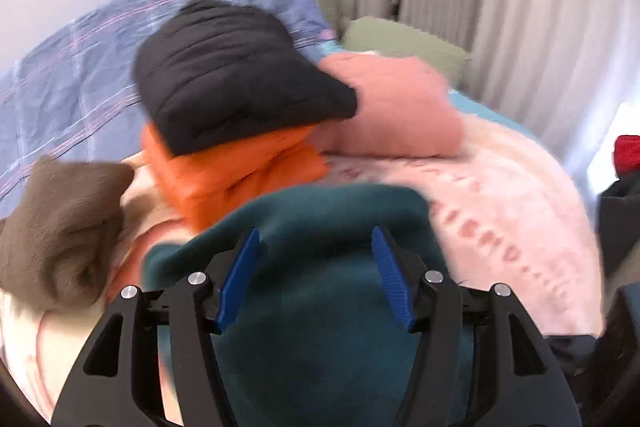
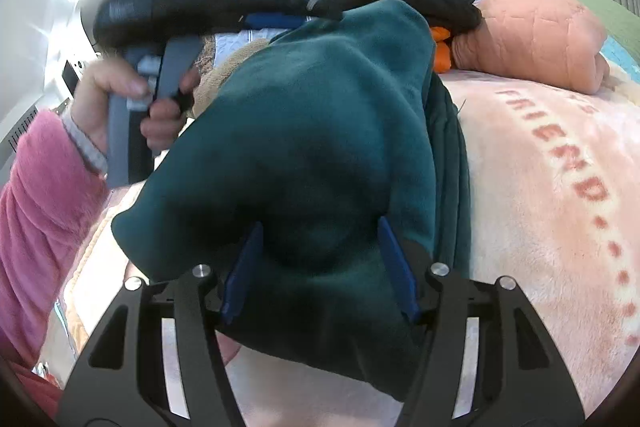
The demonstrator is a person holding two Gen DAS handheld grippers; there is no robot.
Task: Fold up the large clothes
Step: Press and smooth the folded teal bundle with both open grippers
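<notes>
The teal fleece garment (image 2: 304, 131) lies bunched on the near part of the bed, on the pink blanket (image 2: 552, 211). Its long axis runs from the near edge toward the far stack of folded items, with the far end raised into a rounded hump. A ribbed, darker edge of the same garment shows along its right side.

Right gripper (image 2: 320, 263): the blue pads (image 2: 394, 267) stand on either side of a thick fold of the teal fleece. The cloth fills the gap between them (contact with the pads looks firm, so the gripper is closed on the fleece).

Left gripper (image 1: 316, 279): the jaws stand apart over the garment, with teal fleece below and between the fingers; the pads do not press on it. In the right wrist view, a hand (image 2: 132, 99) in a pink sleeve (image 2: 44, 187) holds the grey handle of this gripper at the far left of the garment.

Far of the garment, a black quilted item (image 1: 240, 71) rests on an orange folded item (image 1: 236, 175). A salmon quilt (image 1: 400, 107) lies to the right of that stack, a brown fleece item (image 1: 60, 227) to the left.

Legible writing: the blanket carries "FRIEND" in red-pink capitals, followed by a row of dots (other lettering is too blurred to read).
</notes>
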